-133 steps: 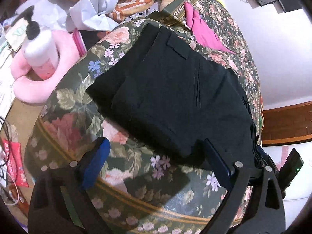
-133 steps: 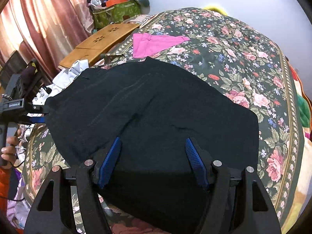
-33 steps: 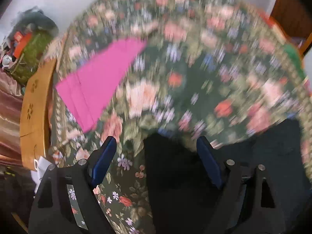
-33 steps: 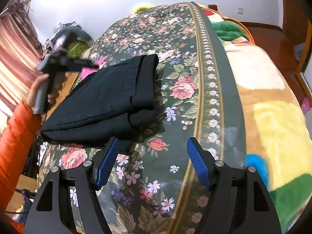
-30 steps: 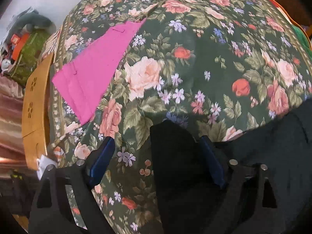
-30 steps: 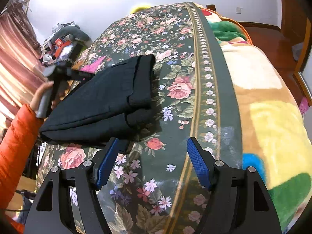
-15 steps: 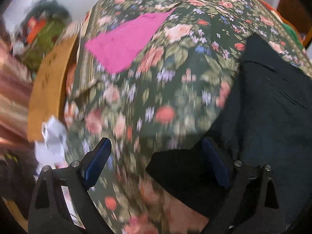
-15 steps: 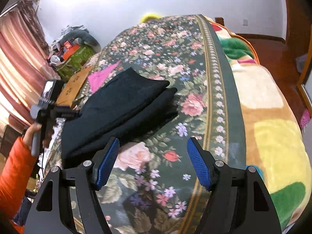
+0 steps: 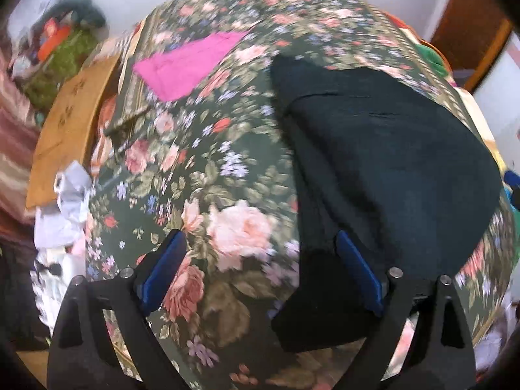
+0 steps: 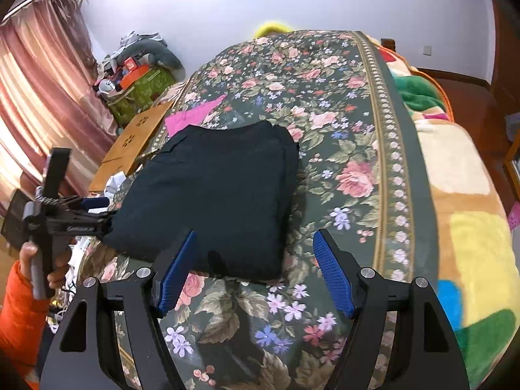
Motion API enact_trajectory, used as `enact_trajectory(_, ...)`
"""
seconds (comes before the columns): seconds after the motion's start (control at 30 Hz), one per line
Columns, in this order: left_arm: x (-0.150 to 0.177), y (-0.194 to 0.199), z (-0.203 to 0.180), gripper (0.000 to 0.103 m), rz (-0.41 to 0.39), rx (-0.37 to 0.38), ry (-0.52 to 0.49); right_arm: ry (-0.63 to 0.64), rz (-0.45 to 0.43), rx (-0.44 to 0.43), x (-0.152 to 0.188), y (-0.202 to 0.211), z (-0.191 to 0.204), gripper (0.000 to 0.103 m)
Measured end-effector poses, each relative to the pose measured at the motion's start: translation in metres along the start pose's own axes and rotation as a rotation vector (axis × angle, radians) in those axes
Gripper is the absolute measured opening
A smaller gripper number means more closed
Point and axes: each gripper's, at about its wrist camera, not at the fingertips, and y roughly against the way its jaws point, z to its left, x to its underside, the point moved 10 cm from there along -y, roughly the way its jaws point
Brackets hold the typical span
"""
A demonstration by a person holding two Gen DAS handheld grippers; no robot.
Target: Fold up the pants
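The black pants (image 10: 221, 191) lie folded in a compact rectangle on the floral bedspread (image 10: 351, 149). My right gripper (image 10: 255, 274) hangs open just above their near edge, with nothing pressed between its blue pads. My left gripper (image 10: 105, 213), in a hand with an orange sleeve (image 10: 19, 308), is at the pants' left corner. In the left wrist view the pants (image 9: 390, 169) fill the right side. The left gripper (image 9: 260, 273) has its jaws closing but still wide, with a corner of the black cloth beside the right pad (image 9: 357, 273) and no pad pressing on it.
A pink cloth (image 10: 191, 115) lies beyond the pants. A wooden lap table (image 10: 133, 143) and crumpled white cloth (image 9: 65, 201) sit off the bed's left side, with a cluttered green bag (image 10: 139, 94) and curtain behind. A colourful blanket (image 10: 461, 195) covers the bed's right side.
The left gripper has drawn back from the pants' far edge to their left corner and lifted a little. The right gripper has backed off slightly, so the whole folded stack shows.
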Motion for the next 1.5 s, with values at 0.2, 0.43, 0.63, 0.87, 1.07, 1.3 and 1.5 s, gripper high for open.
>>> enact_trajectory(0.2, -0.002, 0.029, -0.011, 0.068, -0.106, -0.031, -0.021, -0.007, -0.006, 0.015, -0.002, -0.008, -0.005, 0.056)
enact_trajectory(0.43, 0.009, 0.022, -0.009, 0.051, -0.116, -0.020, 0.028, 0.056, 0.048, 0.019, 0.003, -0.024, -0.006, 0.032)
enact_trajectory(0.63, 0.029, 0.005, 0.016, 0.051, -0.066, -0.074, 0.093, 0.097, 0.062, 0.019, 0.014, -0.026, -0.011, 0.024)
enact_trajectory(0.87, 0.030, 0.011, 0.036, 0.050, -0.063, -0.065, 0.128, 0.110, 0.094, 0.019, 0.013, -0.020, -0.010, 0.024)
enact_trajectory(1.07, -0.008, 0.030, 0.038, 0.052, -0.130, -0.080, 0.093, 0.132, 0.069, 0.032, -0.017, -0.005, -0.011, 0.026)
enact_trajectory(1.3, -0.070, 0.032, 0.024, 0.060, -0.181, -0.008, 0.075, 0.182, 0.021, 0.032, -0.060, -0.016, -0.006, 0.037)
enact_trajectory(1.5, -0.106, 0.004, 0.011, 0.060, -0.149, 0.016, 0.036, 0.181, 0.073, -0.007, -0.086, -0.061, -0.009, 0.037)
